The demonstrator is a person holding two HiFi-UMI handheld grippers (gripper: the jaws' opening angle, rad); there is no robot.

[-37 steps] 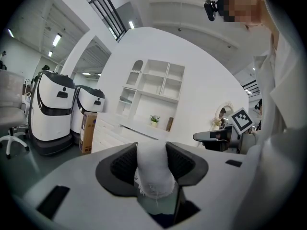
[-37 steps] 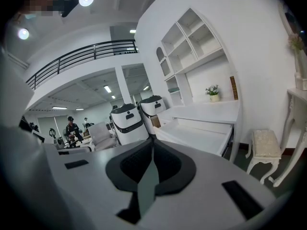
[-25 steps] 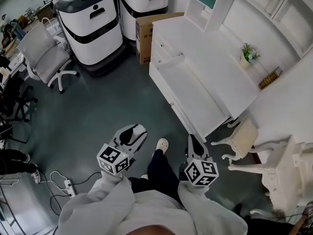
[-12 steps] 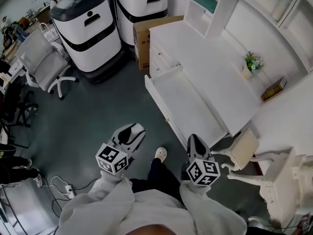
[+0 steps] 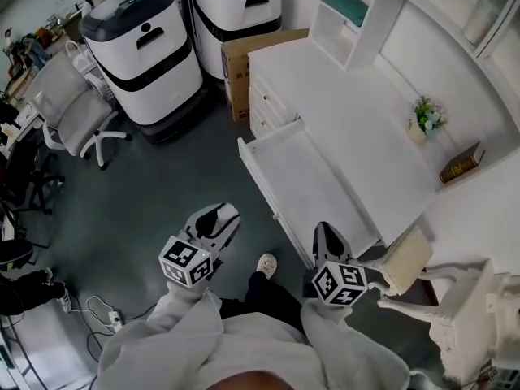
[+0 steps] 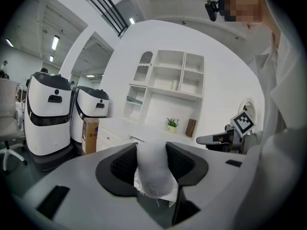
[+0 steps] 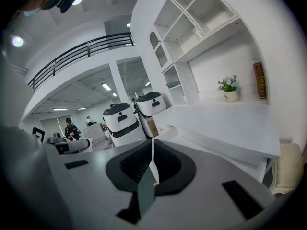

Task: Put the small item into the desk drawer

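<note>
Both sleeved arms reach fwd side by side over the floor (image 5: 162, 185), grippers tipped slightly down twd the open drawer (image 5: 313, 177) pulled out of the white desk (image 5: 349, 104). L gripper (image 5: 218, 216) is clamped on the small item (image 6: 152, 169), a soft white wad btwn its jaws, apart from the drawer. R gripper (image 5: 323, 234) is pinched closed w/ nothing in it, by the drawer's near corner.

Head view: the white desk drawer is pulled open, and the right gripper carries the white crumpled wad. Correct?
One thing is off: the white crumpled wad is clamped in the left gripper, not the right, as the left gripper view shows. The right gripper has its jaws together with nothing between them. The white desk drawer is pulled open, as you said.
</note>
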